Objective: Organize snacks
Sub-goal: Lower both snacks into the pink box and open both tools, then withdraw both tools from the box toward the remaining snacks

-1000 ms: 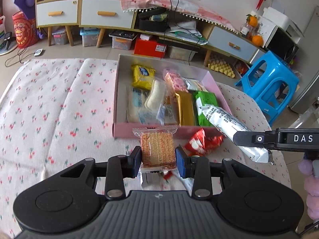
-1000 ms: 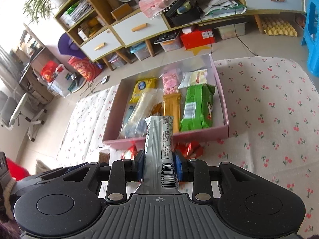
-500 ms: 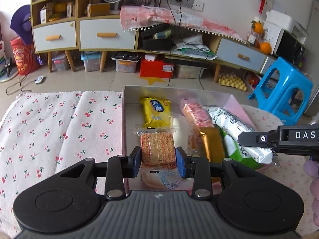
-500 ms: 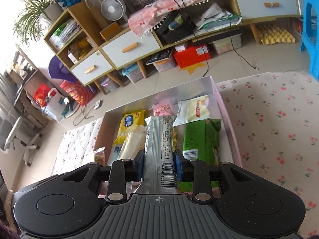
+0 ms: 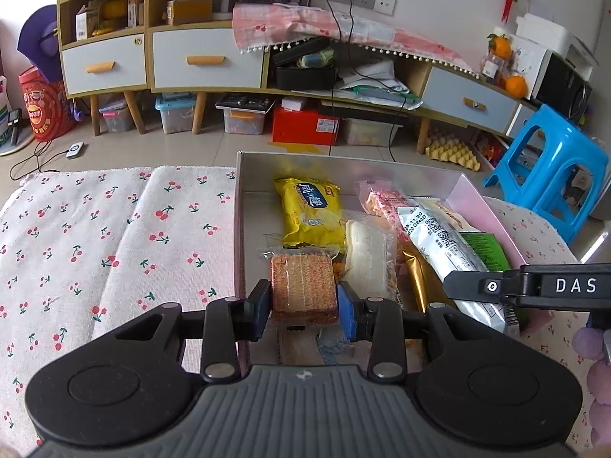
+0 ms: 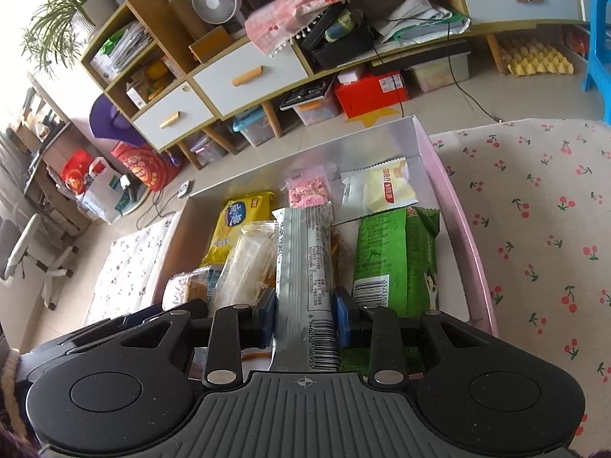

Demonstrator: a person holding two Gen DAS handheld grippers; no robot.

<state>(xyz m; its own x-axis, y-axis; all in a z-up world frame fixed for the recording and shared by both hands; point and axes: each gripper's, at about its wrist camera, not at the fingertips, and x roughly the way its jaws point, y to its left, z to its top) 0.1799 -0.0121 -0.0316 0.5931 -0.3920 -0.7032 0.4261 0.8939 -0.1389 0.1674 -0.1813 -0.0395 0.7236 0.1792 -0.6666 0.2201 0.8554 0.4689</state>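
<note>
Left wrist view, left claw (image 5: 304, 302) clamping cracker pack (image 5: 304, 288), right claw (image 6: 304, 320) clamping silver wrapper (image 6: 305, 274), above box (image 5: 239, 206)

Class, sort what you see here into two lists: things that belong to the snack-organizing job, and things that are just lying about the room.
Part of the job:
left gripper holding the cracker packet
right gripper holding the silver snack bar
pink box
yellow biscuit pack
green snack pack

Just lying about:
blue stool
desk fan
red box
egg tray
</note>
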